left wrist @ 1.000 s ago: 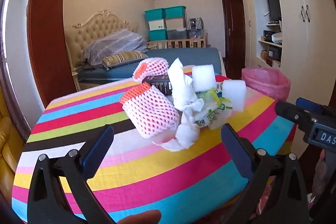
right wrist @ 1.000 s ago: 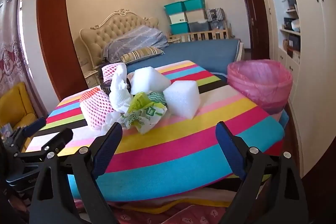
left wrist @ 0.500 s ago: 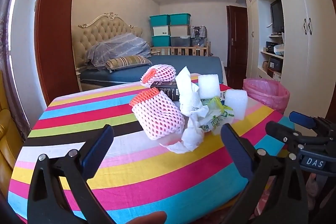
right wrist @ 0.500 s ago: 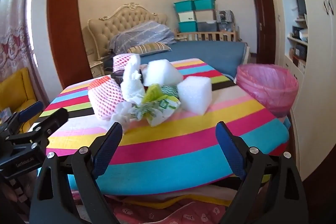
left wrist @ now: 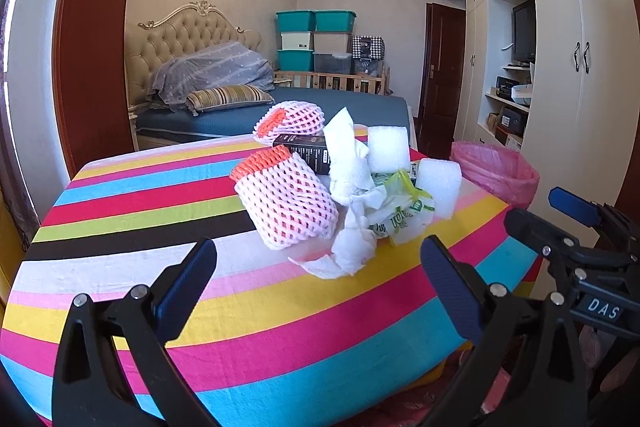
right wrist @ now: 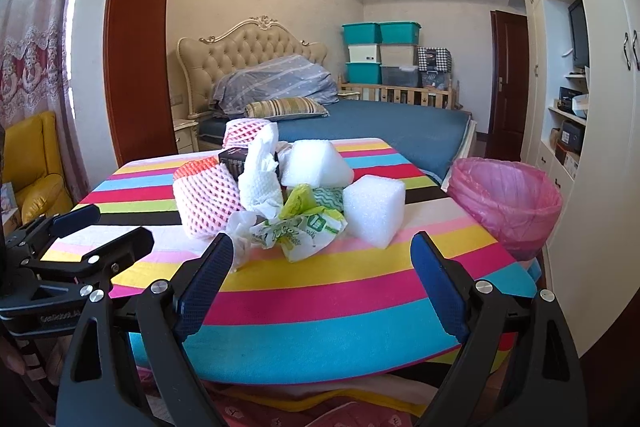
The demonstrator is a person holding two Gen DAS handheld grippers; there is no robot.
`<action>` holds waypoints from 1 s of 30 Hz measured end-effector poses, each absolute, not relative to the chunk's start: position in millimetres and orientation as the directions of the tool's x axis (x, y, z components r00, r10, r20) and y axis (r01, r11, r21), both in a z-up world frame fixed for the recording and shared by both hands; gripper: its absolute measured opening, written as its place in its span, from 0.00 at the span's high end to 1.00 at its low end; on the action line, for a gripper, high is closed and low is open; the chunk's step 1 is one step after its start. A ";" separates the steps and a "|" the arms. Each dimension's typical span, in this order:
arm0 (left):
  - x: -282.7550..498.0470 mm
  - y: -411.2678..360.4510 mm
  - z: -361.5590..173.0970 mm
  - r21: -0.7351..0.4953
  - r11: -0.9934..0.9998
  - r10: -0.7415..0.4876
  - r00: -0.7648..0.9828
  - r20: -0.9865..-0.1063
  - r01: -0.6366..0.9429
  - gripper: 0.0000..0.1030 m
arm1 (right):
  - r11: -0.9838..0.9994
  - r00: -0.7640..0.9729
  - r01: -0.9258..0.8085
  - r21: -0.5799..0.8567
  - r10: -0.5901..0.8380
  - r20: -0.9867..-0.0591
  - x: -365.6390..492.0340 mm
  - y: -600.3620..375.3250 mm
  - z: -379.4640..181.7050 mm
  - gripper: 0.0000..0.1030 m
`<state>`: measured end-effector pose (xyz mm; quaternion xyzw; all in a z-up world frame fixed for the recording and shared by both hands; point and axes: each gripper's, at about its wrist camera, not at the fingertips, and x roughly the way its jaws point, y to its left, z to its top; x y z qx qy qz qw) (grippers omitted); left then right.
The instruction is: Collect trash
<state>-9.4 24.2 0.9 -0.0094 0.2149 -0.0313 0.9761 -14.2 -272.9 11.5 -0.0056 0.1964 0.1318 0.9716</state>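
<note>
A pile of trash lies on the striped table [left wrist: 120, 227]: a pink foam net sleeve [left wrist: 286, 205], a second net sleeve [left wrist: 294, 119], a black box [left wrist: 308, 151], crumpled white tissue [left wrist: 352, 195], a green-printed plastic bag [left wrist: 404, 217] and two white foam blocks [left wrist: 438, 187] [left wrist: 388, 155]. The pile also shows in the right wrist view [right wrist: 300, 227]. A bin with a pink liner [right wrist: 506, 203] stands right of the table. My left gripper [left wrist: 318, 287] is open and empty, short of the pile. My right gripper [right wrist: 320, 287] is open and empty near the table's front edge.
A bed [right wrist: 360, 119] with a tufted headboard lies behind the table. White wardrobes [left wrist: 580, 67] line the right wall. Storage boxes [left wrist: 316, 39] are stacked at the back. A yellow armchair [right wrist: 36, 163] stands at the left. A wooden door frame [left wrist: 92, 47] rises at the back left.
Both grippers have tilted and drawn slightly nearer the pile, so the table and trash sit higher and larger in view. Both stay open and empty.
</note>
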 end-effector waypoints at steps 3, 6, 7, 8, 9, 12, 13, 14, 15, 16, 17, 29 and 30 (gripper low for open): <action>-9.7 23.1 0.8 -0.024 0.998 -0.055 0.905 -0.421 0.049 0.04 | 0.967 0.891 -0.249 0.046 0.247 -0.381 -10.3 -275.7 13.4 0.17; -8.4 21.4 -1.0 -0.020 0.998 -0.060 0.900 -0.432 0.057 0.04 | 0.970 0.892 -0.236 0.056 0.239 -0.383 -6.4 -279.4 13.4 0.17; -8.5 21.0 -1.1 -0.021 0.998 -0.064 0.899 -0.433 0.062 0.04 | 0.970 0.891 -0.234 0.057 0.238 -0.386 -5.2 -279.6 13.2 0.17; -8.8 20.6 -1.1 -0.020 0.998 -0.066 0.899 -0.432 0.064 0.04 | 0.970 0.889 -0.235 0.059 0.239 -0.391 -4.0 -279.6 12.7 0.17; -9.1 20.2 -1.2 -0.021 0.997 -0.070 0.899 -0.432 0.068 0.04 | 0.969 0.886 -0.238 0.061 0.242 -0.395 -2.9 -279.5 12.4 0.17; -10.4 20.2 -0.3 -0.020 0.997 -0.070 0.901 -0.428 0.068 0.04 | 0.968 0.882 -0.244 0.058 0.247 -0.402 -1.3 -277.7 10.7 0.17; -11.0 20.8 0.0 -0.021 0.998 -0.069 0.903 -0.425 0.066 0.04 | 0.968 0.882 -0.245 0.055 0.246 -0.401 -0.9 -277.2 10.9 0.17; -11.5 21.1 0.2 -0.024 0.998 -0.070 0.904 -0.422 0.066 0.04 | 0.968 0.883 -0.246 0.052 0.246 -0.401 0.1 -276.5 11.1 0.17; -11.5 21.2 0.5 -0.025 0.997 -0.071 0.904 -0.421 0.066 0.04 | 0.967 0.882 -0.249 0.048 0.247 -0.401 1.3 -275.7 11.4 0.17; -11.4 21.5 1.0 -0.027 0.997 -0.072 0.905 -0.420 0.067 0.04 | 0.967 0.883 -0.251 0.046 0.248 -0.399 1.9 -275.3 12.2 0.17; -10.8 21.5 0.9 -0.028 0.997 -0.073 0.905 -0.420 0.067 0.04 | 0.967 0.884 -0.253 0.042 0.248 -0.396 3.2 -274.6 13.2 0.17; 2.6 21.0 1.1 -0.017 0.998 -0.056 0.889 -0.455 0.054 0.04 | 0.970 0.872 -0.234 0.064 0.239 -0.427 25.1 -276.8 8.7 0.17; 3.7 21.4 0.4 -0.018 0.999 -0.053 0.887 -0.459 0.051 0.04 | 0.970 0.871 -0.234 0.063 0.238 -0.430 25.8 -276.5 8.0 0.17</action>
